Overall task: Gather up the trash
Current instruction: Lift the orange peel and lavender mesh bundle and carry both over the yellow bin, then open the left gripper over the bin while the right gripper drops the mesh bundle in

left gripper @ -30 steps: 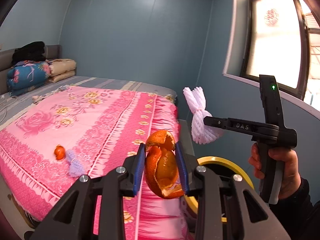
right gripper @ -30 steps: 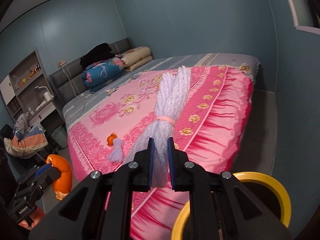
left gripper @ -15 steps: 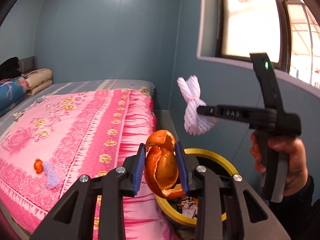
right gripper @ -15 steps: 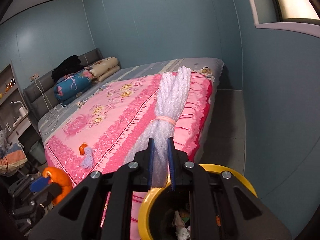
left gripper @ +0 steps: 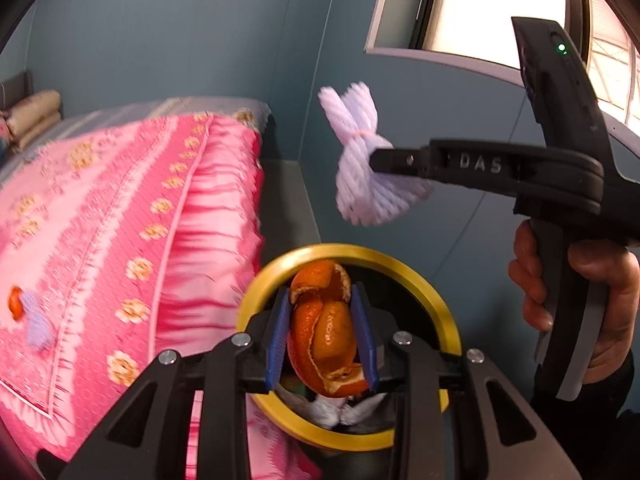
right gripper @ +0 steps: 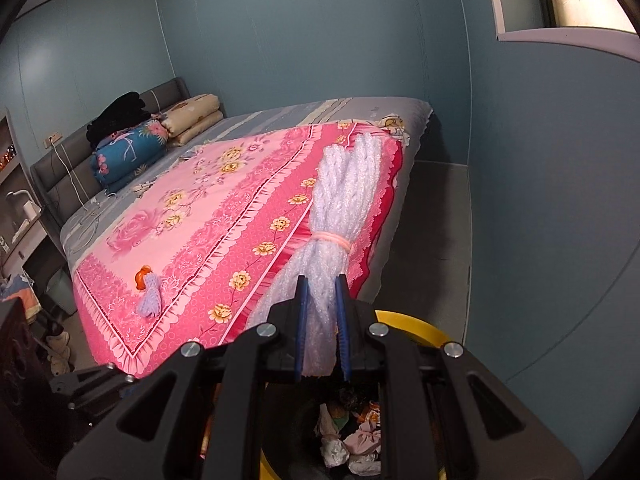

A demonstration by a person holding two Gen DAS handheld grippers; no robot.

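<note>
Hidden or blurred: the pink bedspread (left gripper: 120, 216) smeared in the left wrist view; the bin's (left gripper: 424, 280) near side was covered by the tong arms, its bottom unclear under crumpled paper (right gripper: 352, 444).
Left on the bed: a small orange scrap (right gripper: 143, 277) touching a second pale foam bundle (right gripper: 150, 300), near the bedspread's front corner.
Left tongs (left gripper: 322, 340): clamped on an orange peel (left gripper: 326, 336), held above the yellow-rimmed bin's mouth.
Right tongs (right gripper: 322, 332): nearly shut, pinching a white foam net (right gripper: 340, 216) tied with a pink band, over the bin's rim (right gripper: 416, 326); in the left wrist view the net (left gripper: 368, 176) hung beyond and above the bin.
Right hand (left gripper: 580, 292): wrapped round the tongs' handle, partly cut off at the edge.
Room: blue walls, a bed with folded quilts (right gripper: 160, 136) at the headboard, a window (left gripper: 480, 8) at right.
</note>
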